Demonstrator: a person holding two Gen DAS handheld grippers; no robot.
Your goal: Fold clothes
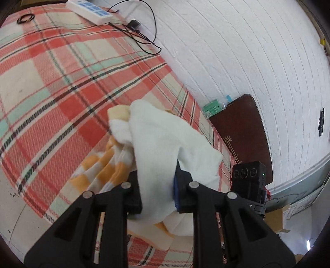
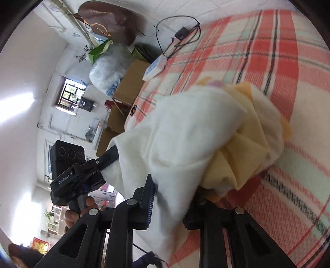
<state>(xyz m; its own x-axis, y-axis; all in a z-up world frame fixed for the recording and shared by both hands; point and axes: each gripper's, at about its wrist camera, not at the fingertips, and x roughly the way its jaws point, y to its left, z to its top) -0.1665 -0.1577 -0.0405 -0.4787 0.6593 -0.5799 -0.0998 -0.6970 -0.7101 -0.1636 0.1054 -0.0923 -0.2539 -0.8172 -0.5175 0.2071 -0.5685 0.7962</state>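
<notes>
Both grippers pinch one white and yellow garment (image 1: pixel 165 140) over the plaid bed (image 1: pixel 51 82), near its wall-side edge. My left gripper (image 1: pixel 157 189) and right gripper (image 2: pixel 171 198) are narrowly closed on cloth. I should lower both evenly, keeping the fold edge taut.

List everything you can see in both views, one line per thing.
garment: one, white and yellow-orange check, bunched on the blanket, gripped by both claws
blanket: one, red, cream and mint plaid, spread under everything
power strip: one, white with blue sockets, far end of blanket
cables: several, black, beside the power strip
cardboard boxes: several, brown, beside the blanket's edge
left claw: one, black, closed on the garment
right claw: one, black, garment between its fingers
hand: one, holding the left claw's handle
</notes>
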